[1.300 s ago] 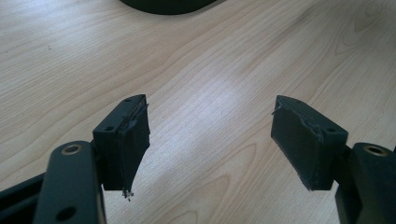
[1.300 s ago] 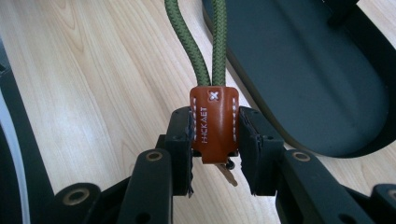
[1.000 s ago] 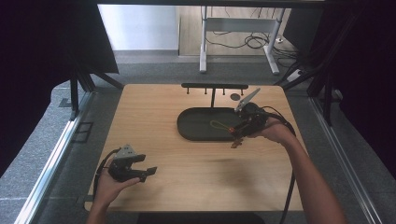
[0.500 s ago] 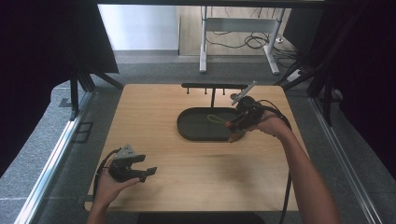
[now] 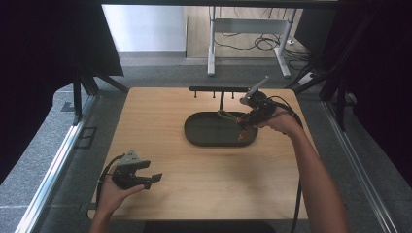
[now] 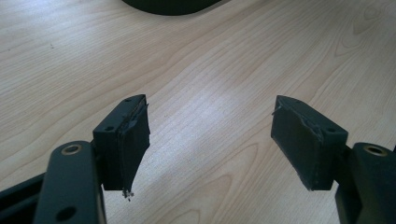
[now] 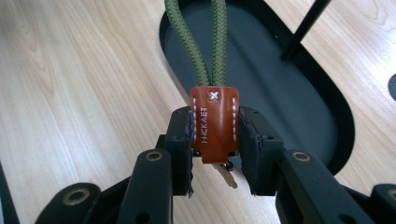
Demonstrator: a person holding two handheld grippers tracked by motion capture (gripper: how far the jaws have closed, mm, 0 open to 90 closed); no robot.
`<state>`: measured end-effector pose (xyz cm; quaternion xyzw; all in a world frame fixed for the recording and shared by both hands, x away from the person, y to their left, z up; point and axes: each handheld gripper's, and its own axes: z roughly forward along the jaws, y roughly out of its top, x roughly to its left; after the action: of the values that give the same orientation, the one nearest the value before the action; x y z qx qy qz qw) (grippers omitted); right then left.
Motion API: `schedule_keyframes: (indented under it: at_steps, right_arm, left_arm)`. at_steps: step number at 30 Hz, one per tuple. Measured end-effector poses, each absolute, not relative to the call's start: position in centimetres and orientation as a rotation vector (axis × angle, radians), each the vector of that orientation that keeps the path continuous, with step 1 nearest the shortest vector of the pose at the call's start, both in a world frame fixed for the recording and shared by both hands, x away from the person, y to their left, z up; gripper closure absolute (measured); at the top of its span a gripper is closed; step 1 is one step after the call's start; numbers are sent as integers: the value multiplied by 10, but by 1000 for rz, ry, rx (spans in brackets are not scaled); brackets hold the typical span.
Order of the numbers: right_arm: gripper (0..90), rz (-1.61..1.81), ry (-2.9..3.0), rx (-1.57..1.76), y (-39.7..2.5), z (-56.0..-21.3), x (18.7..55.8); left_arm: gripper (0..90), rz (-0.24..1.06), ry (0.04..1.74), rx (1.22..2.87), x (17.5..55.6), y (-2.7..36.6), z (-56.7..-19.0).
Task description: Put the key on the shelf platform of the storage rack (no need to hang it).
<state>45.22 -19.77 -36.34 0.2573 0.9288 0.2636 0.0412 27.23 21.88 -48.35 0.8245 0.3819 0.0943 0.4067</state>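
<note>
Jaws hide leather tag's (image 7: 214, 125) lower end.

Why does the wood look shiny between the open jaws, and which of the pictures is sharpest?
Left gripper view: a pale glare patch lies on the table between the parted jaws. Right gripper view: sharpest, with stitching crisp on the brown leather tab clamped by the right gripper. High view: soft, dark at both sides.

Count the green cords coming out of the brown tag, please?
2. Both cords rise side by side from the top of the brown tag, which the right claw pinches over the tray. They may be one loop; the far end is out of frame.
</note>
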Motion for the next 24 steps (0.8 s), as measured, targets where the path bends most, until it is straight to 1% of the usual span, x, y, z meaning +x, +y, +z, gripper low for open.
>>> schedule_keyframes:
  at_steps: [14, 24]
  right_arm:
    - [668, 804, 2835, 848, -198, -375, 476]
    - [668, 800, 2836, 851, -193, -382, 483]
  left_arm:
    - [284, 239, 970, 2081, 271, 222, -485]
    - [284, 235, 971, 2084, 271, 221, -486]
